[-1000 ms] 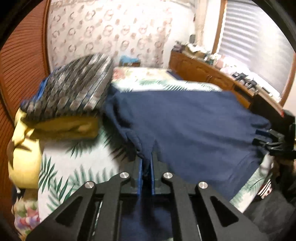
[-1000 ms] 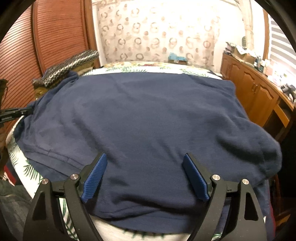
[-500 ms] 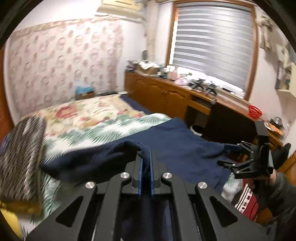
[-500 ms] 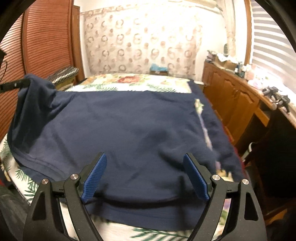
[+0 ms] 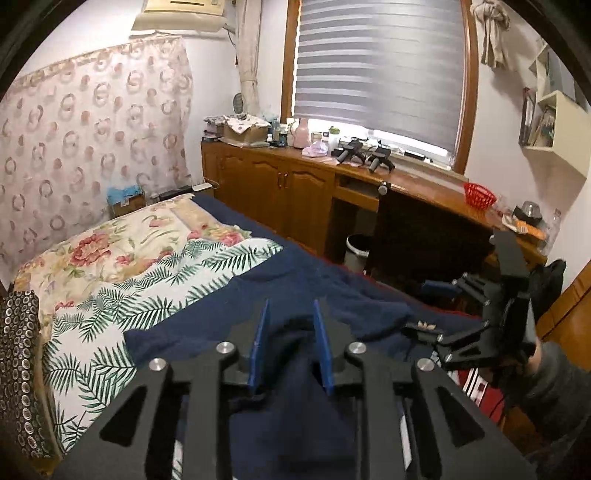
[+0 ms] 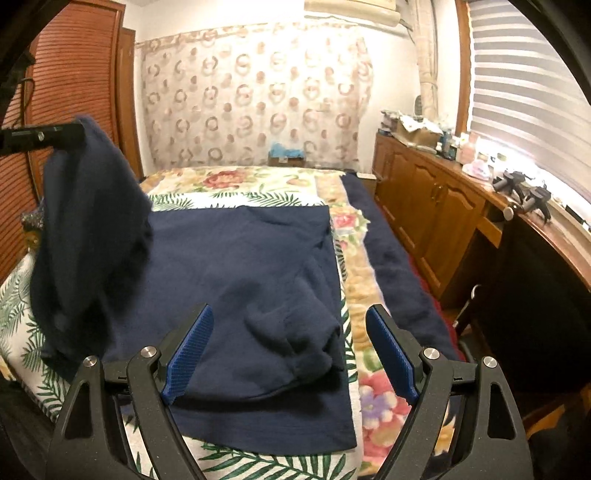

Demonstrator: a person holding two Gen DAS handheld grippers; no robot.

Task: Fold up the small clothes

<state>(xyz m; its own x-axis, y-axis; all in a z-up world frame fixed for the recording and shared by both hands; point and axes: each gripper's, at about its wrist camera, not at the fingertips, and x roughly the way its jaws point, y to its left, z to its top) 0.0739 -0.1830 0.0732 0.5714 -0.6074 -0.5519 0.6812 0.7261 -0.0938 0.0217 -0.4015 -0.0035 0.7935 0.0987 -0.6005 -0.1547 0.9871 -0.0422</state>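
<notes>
— We find the garment spread on the bed, with its left part lifted off the bed beside the left claw. The cabinets stand along the bed's right side.

— We confirm. The right claw hovers above the garment's near edge. In the left wrist view, a fold lies between the left claw's opening jaws.

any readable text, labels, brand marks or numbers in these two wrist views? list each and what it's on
None can be read.
Pale air conditioner high on the wall: no legible marking.
Open cardboard box on the brown wooden cabinet: print too blurred to read.
Navy blue garment on the bed: no label showing.
</notes>
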